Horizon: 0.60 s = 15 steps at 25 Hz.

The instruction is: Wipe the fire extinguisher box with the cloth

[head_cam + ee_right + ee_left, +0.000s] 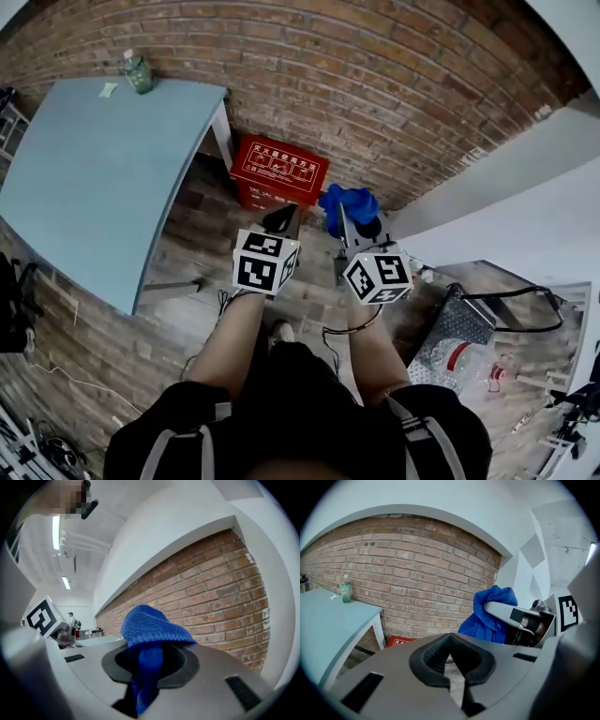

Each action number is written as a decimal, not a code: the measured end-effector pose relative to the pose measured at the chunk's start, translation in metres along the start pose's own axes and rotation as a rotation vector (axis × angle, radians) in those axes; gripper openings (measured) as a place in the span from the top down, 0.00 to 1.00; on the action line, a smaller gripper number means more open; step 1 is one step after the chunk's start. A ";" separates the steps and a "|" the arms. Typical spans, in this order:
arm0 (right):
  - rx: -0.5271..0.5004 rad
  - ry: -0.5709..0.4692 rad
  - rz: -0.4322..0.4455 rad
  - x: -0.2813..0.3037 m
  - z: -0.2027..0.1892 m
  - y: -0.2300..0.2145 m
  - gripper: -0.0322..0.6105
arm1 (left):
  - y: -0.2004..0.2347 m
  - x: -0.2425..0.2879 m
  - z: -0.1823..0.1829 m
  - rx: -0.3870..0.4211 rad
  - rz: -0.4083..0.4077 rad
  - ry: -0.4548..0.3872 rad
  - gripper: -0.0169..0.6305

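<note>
The right gripper was closed on the blue cloth. A strip of the fabric was pinched between the jaws and the rest bunched up in a loose wad above and ahead of them. That grip left a soft pad leading the gripper, which is probably the part meant to meet the surface first. The left gripper had its jaws drawn together with nothing between them. It was held just beside the right one, most likely as a spare with no job in this step.

In the head view both grippers were held out in front of the person's body, above the floor. The wad of cloth pointed toward the fire extinguisher box. The red box sat on the floor against the brick wall, beside the leg of the light blue bench, with its printed lid facing up. The cloth was near the box but apart from it, so wiping did not look to have begun. The next move would call for lowering the cloth onto the lid. A bottle stood at the far corner of the bench, well away from the work.
</note>
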State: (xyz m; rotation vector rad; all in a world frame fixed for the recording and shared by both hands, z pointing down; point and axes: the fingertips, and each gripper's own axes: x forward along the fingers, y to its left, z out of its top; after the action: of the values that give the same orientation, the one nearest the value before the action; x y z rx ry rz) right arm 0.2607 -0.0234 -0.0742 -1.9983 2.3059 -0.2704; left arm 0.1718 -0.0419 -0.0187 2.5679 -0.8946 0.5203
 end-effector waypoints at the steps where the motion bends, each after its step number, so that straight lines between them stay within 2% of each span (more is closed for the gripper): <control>1: 0.007 -0.016 -0.002 -0.008 0.017 0.004 0.80 | -0.008 -0.011 0.010 0.011 0.001 -0.004 0.97; 4: 0.048 -0.054 -0.006 -0.029 0.056 0.017 0.80 | -0.025 -0.041 0.034 0.073 -0.001 0.001 0.97; 7: 0.019 -0.098 -0.020 -0.042 0.089 0.034 0.80 | -0.034 -0.062 0.064 0.124 -0.026 -0.024 0.97; 15: -0.032 -0.157 -0.016 -0.058 0.124 0.076 0.80 | -0.042 -0.097 0.095 0.179 -0.080 -0.074 0.97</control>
State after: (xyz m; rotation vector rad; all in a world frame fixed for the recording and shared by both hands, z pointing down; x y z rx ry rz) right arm 0.2164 0.0343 -0.2133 -1.9761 2.2122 -0.0747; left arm 0.1493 -0.0054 -0.1542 2.7888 -0.7976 0.5056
